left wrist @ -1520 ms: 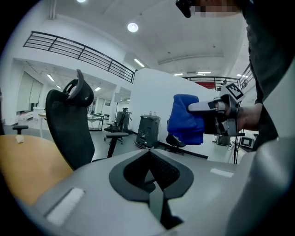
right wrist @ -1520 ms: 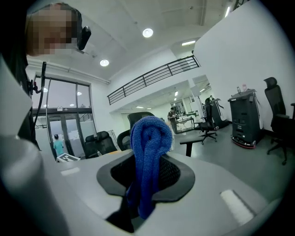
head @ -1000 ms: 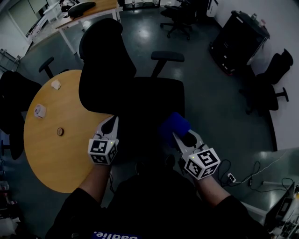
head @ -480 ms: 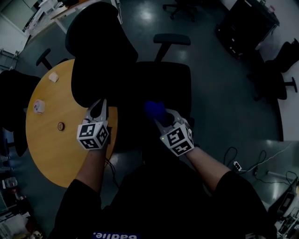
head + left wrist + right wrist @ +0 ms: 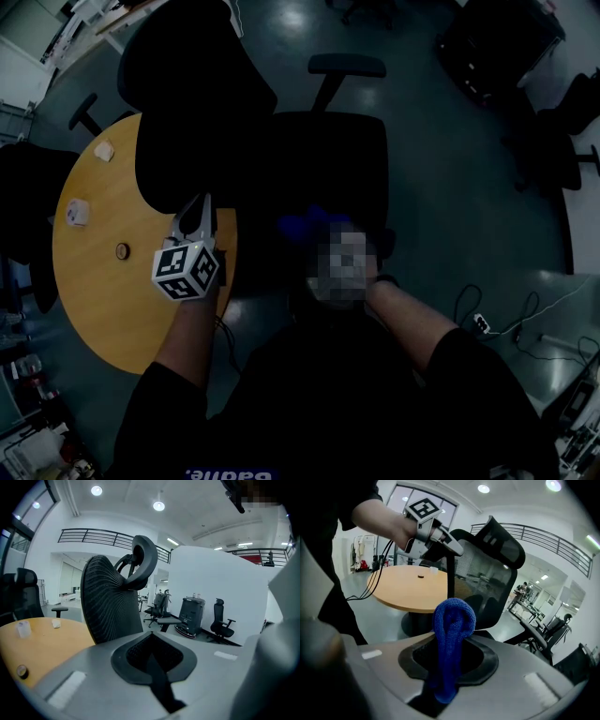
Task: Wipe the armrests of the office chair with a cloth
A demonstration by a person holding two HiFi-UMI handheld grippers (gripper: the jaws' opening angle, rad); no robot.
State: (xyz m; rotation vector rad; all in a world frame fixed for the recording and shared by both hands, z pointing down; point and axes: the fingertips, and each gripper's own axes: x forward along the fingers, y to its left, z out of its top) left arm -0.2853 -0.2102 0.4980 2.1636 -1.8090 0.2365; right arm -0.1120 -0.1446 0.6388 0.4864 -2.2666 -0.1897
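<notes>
A: Entry one: what is being recorded as changed?
B: The cloth (image 5: 305,223) is being carried leftward from its earlier place and is now being held over the office chair (image 5: 328,169) at frame centre. It is being gripped by the right tongs (image 5: 444,681). The left tongs (image 5: 202,206), left of centre, are being held closed and empty.
A: Meaning for the task?
B: Wiping is being judged as not yet begun. The far armrest (image 5: 347,66), upper centre, is being left untouched.
A: Surroundings and obstructions?
B: The round counter (image 5: 103,291) is being listed close at left, and the backrest (image 5: 197,112) just beside the left tongs. Cables (image 5: 487,323) are being noted at lower right.
</notes>
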